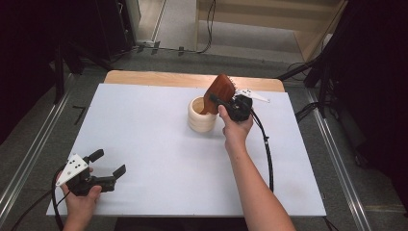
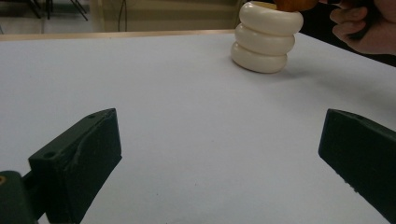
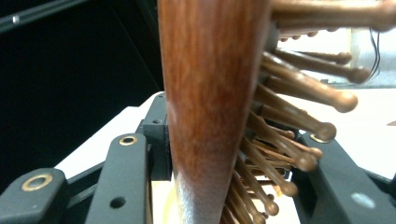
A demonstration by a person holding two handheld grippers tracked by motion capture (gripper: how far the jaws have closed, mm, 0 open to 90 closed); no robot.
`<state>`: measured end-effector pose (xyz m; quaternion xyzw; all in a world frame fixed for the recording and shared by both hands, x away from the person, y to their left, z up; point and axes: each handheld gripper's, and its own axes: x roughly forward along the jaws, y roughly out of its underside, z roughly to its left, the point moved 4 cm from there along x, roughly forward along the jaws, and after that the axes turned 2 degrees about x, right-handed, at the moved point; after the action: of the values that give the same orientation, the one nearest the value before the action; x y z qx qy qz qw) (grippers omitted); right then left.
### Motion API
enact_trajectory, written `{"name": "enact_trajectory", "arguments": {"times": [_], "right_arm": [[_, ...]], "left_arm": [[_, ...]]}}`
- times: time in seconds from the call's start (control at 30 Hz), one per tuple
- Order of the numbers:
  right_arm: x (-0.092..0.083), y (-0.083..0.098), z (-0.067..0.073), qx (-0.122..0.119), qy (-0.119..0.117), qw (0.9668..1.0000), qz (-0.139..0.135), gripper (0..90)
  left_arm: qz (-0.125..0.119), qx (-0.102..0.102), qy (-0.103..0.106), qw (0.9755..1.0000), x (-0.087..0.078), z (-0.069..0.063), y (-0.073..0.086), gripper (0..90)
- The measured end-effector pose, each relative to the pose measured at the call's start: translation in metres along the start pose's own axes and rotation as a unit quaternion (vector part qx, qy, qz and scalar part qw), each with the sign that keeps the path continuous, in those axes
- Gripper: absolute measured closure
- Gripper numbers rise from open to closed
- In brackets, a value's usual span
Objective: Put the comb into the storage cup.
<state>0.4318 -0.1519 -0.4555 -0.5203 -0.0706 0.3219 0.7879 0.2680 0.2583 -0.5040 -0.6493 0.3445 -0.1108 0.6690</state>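
high view shows the white table (image 1: 159,159) first, then the cream ribbed three-ring holder (image 1: 201,115) just past centre, toward one o'clock. leaning out of it at about one o'clock is the reddish-brown wooden paddle hairbrush (image 1: 220,92), its lower end down inside the holder. my right gripper (image 1: 226,103) has its jaws pinching the brush head, back against one jaw and pins against the other. i judge it light, stiff and smooth-backed, so the pins side may slip; the handle neck grips better. my left gripper (image 1: 108,163), at seven o'clock, sits spread and empty.
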Motion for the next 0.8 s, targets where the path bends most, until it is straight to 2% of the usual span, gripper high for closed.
{"name": "enact_trajectory", "arguments": {"times": [0.1, 0.23, 0.5, 0.63, 0.8], "right_arm": [[0.001, 0.001, -0.005, 0.027, -0.006, 0.9996, -0.008, 52.4], [0.004, 0.001, -0.006, 0.034, -0.002, 0.9994, -0.008, 49.7], [0.003, -0.002, -0.019, 0.059, 0.004, 0.9983, 0.004, 39.3], [0.003, -0.004, -0.019, 0.053, 0.001, 0.9985, 0.012, 35.0], [0.004, -0.006, -0.016, 0.043, -0.001, 0.9988, 0.022, 25.6]], "left_arm": [[0.0, 0.0, 0.0, 1.0, 0.0, 0.0, 0.0, 0.0], [0.001, 0.0, -0.001, 1.0, 0.0, 0.0, 0.0, 0.0], [0.001, 0.001, -0.001, 1.0, 0.001, -0.001, 0.0, 0.0], [0.002, 0.001, -0.001, 1.0, 0.001, -0.001, 0.0, 0.0], [0.002, 0.001, -0.002, 1.0, 0.001, -0.001, 0.0, 0.0]]}}
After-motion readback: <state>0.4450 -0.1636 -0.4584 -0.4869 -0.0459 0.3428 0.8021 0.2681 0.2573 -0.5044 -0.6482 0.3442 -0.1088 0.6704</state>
